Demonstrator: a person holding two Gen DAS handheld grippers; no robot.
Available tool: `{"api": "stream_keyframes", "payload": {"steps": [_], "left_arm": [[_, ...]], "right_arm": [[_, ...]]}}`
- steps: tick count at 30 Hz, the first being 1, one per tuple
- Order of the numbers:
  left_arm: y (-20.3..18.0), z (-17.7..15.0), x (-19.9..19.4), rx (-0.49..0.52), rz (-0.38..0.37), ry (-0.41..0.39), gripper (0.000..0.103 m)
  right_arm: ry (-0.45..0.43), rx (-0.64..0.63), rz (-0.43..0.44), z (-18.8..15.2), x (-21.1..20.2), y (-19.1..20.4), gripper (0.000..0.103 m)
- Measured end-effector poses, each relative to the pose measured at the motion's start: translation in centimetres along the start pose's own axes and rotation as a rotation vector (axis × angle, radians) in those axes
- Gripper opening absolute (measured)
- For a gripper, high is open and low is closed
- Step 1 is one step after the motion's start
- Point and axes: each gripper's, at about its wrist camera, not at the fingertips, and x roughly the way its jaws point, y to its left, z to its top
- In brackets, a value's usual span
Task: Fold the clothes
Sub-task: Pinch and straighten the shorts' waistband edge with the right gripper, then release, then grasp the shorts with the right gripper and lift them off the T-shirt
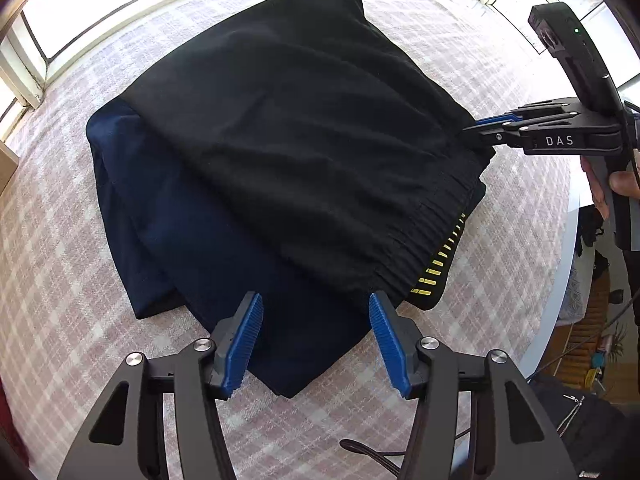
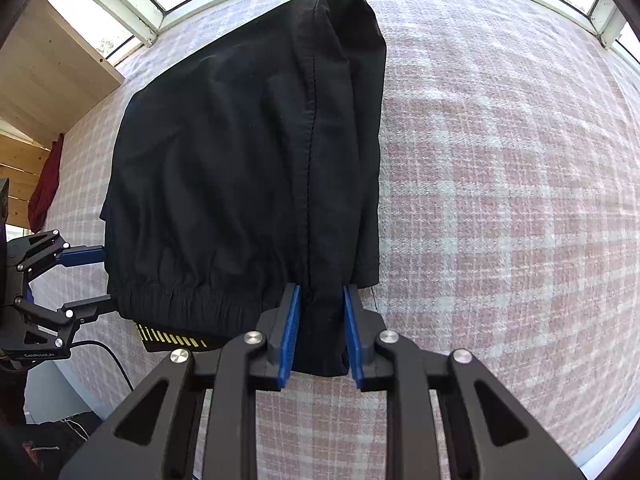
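a wide surface under a pink-and-white checked cloth (image 1: 500,208) fills both views, with windows along its far edge. on it lies a small stack: a black garment (image 1: 304,132) with a gathered elastic waistband sits on top of a navy garment (image 1: 208,264), which sticks out to the left and toward the left wrist camera, and a black band with yellow dashes (image 1: 436,264) peeks out under the waistband on the near right. the black piece lies roughly rectangular with doubled edges, so it looks folded at least once; whether it needs another fold or is being set down finished, the views do not settle. it reads as thin, light, soft cloth that will sag and slide over the navy layer rather than hold shape, so the firm places to take it are the bunched waistband and the stitched side seam, both thicker than the open panel. the right gripper (image 2: 320,328) is clenched on the waistband corner at that seam, black cloth bunched between its blue pads. the left gripper (image 1: 316,344) is released, jaws standing wide apart just at the near edge of the stack, nothing between them. no bin, basket or other container shows, so nothing can be said of contents.
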Motion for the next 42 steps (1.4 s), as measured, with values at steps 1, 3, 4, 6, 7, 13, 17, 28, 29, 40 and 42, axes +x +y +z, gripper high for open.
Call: {"api": "stream_keyframes", "payload": {"steps": [1,3,4,6,7,13,17,28,29,40,42], "left_arm": [[-0.1,0.0,0.2,-0.009,-0.013,0.006,0.058],[-0.4,0.4,0.9,-0.022,-0.022,0.017,0.060],[-0.8,0.7,1.3,-0.011,-0.009,0.024,0.061],[-1.7,0.7,1.0,0.037,0.018,0.024,0.061],[-2.1,0.8,0.8,0.061,0.032,0.024,0.061],[-0.4,1.7,-3.4,0.071,0.132,-0.075,0.061],[2.9,4.0,-4.2,-0.002,0.176,-0.122,0.061],[10.5,8.9,-2.2,-0.063,0.205,-0.139,0.061],[10.7,9.4,-1.7,-0.068,0.197,-0.135,0.061],[10.7,11.3,0.4,-0.054,0.160,-0.125,0.061],[10.4,11.3,0.4,-0.047,0.165,-0.125,0.062]], "right_arm": [[-0.002,0.009,-0.002,0.1,-0.1,-0.3,0.021],[0.006,0.032,0.013,0.2,-0.4,-0.7,0.023],[0.004,0.041,0.016,0.2,-0.8,-1.0,0.024],[-0.017,0.042,0.002,0.1,-1.9,-1.2,0.024],[-0.035,0.034,-0.015,0.1,-2.6,-1.1,0.024],[-0.175,-0.052,0.046,4.3,-4.4,1.8,0.024],[-0.213,-0.102,0.118,6.9,-4.3,3.8,0.024],[-0.170,-0.095,0.067,8.1,-2.9,-1.4,0.048],[-0.178,-0.098,0.062,8.7,-2.9,-1.8,0.064],[-0.193,-0.195,0.033,14.1,0.0,-3.9,0.065],[-0.184,-0.188,0.068,14.1,0.7,-4.4,0.065]]}}
